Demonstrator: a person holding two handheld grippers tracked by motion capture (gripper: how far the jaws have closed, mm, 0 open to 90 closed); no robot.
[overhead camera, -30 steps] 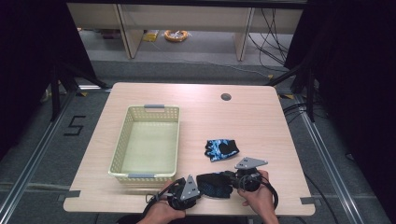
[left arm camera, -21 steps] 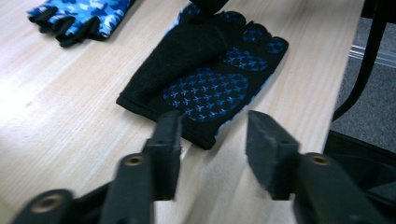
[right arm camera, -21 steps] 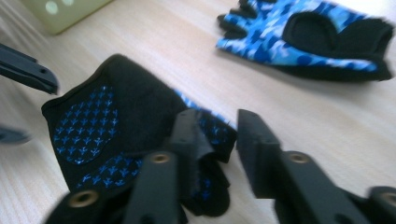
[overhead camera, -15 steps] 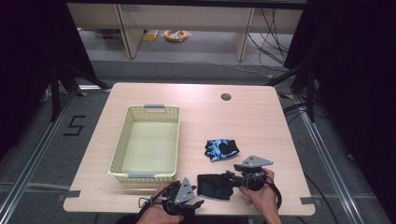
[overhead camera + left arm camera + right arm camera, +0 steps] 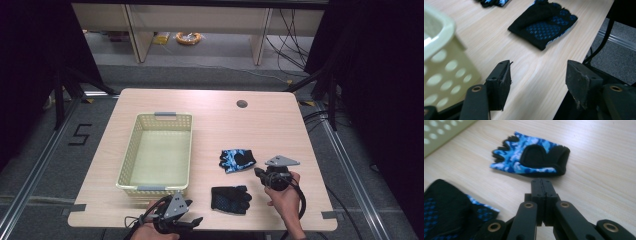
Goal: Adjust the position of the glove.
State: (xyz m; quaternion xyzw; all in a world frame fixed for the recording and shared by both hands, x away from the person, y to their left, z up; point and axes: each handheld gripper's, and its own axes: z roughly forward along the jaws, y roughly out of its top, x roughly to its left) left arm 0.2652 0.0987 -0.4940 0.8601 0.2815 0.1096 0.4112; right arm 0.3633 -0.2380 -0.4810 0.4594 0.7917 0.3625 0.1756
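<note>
A black glove with blue dots (image 5: 230,199) (image 5: 544,25) lies flat near the table's front edge. A blue camouflage glove (image 5: 237,160) (image 5: 531,157) lies just behind it. My left gripper (image 5: 196,221) (image 5: 537,80) hangs at the front edge, left of the black glove; its jaws have just been opening and stand open with nothing between them. My right gripper (image 5: 258,172) (image 5: 541,182) is right of both gloves, pointing at the blue one from a short way off. Its jaws have just closed and are shut on nothing. The black glove's corner (image 5: 446,207) shows at its lower left.
A pale yellow mesh basket (image 5: 131,150) (image 5: 439,62) (image 5: 439,132) stands on the table's left half, close to my left gripper. A round cable hole (image 5: 242,104) sits at the back. Table edge and floor (image 5: 614,45) lie right of the left gripper.
Both grippers were at the black glove's two sides a second ago. The left one has drawn back toward the front edge and opened; the right one has moved away to the right.
</note>
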